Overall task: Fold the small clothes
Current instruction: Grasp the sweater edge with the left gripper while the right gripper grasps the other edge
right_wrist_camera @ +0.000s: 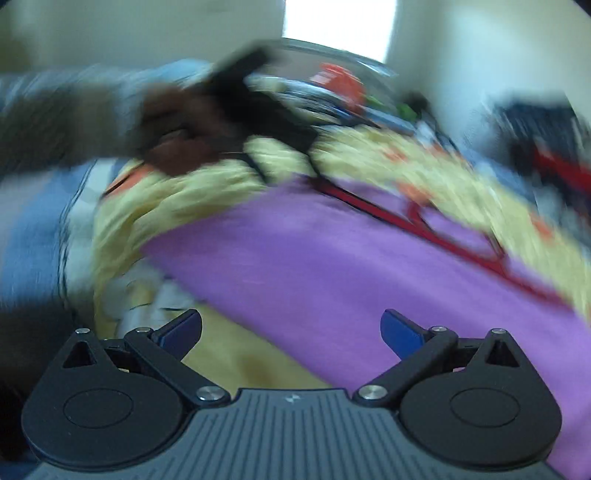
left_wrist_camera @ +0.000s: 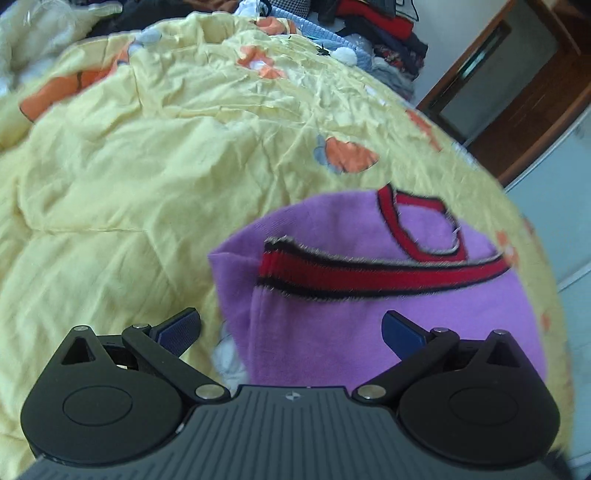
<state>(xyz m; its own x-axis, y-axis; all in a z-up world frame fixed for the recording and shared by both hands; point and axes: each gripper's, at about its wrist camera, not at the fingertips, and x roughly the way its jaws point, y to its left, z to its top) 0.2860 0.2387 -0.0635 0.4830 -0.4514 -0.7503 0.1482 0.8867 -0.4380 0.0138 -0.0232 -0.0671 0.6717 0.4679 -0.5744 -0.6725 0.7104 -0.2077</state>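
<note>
the purple knit top with red and black trim lies folded on the yellow flowered quilt, just ahead of the left tongs, its folded edge between their blue pads. the left tongs stand wide apart, holding nothing. in the blurred right wrist view the same top stretches ahead of the right tongs, which are also spread apart and empty. beyond them a hand grips the other tool. a heap of clothes sits at the quilt's far edge.
</note>
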